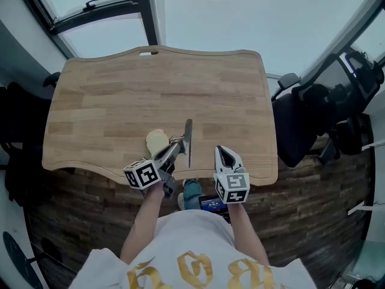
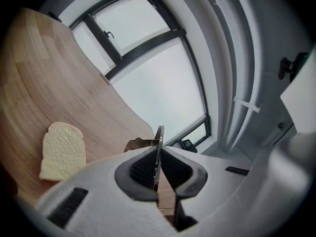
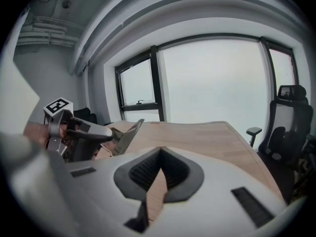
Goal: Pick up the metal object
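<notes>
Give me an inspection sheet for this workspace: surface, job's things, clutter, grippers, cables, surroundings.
Surface: wooden table, light wood with a wavy edge.
Job's things: metal object, a thin flat blade clamped in the left gripper; it appears to be lifted off the table.
Clutter: slice of bread lying flat near the table's front edge, beside the left gripper.
Grippers: left gripper shut on the metal object; right gripper shut, nothing between its jaws.
Cables: nothing seen.
Surroundings: windows beyond the far edge of the table; office chair to the right of the table.
</notes>
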A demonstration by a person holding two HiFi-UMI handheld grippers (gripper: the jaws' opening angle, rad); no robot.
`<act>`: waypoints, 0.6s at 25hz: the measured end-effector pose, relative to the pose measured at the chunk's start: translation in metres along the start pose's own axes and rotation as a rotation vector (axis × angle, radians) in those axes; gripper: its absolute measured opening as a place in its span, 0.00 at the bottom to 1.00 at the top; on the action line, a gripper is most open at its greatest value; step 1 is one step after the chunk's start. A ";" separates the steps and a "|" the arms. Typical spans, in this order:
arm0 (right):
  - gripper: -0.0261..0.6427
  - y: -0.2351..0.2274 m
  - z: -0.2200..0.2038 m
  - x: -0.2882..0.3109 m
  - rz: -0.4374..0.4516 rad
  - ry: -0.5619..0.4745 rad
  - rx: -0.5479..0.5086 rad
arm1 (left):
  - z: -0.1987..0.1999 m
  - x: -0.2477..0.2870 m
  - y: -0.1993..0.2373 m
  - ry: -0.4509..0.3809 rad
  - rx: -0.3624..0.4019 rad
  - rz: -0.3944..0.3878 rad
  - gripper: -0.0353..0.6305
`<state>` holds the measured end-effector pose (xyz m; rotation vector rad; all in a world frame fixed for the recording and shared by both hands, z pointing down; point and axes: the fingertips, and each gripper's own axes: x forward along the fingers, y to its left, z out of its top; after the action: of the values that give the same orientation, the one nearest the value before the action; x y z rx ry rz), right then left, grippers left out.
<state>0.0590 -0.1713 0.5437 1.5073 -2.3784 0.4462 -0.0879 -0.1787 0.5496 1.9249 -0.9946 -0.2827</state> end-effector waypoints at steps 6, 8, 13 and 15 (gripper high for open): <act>0.06 0.012 0.013 -0.007 0.015 -0.039 -0.018 | 0.008 -0.021 -0.007 -0.042 0.007 -0.006 0.11; 0.06 0.015 0.019 -0.012 0.018 -0.055 -0.020 | 0.010 -0.028 -0.011 -0.056 0.007 -0.013 0.11; 0.06 0.010 0.028 -0.023 0.010 -0.085 -0.005 | 0.017 -0.039 -0.023 -0.101 0.001 -0.034 0.11; 0.06 0.009 0.029 -0.027 0.008 -0.095 0.004 | 0.020 -0.043 -0.031 -0.132 -0.018 -0.068 0.11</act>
<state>0.0595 -0.1575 0.5054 1.5543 -2.4570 0.3902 -0.1105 -0.1523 0.5050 1.9464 -1.0099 -0.4609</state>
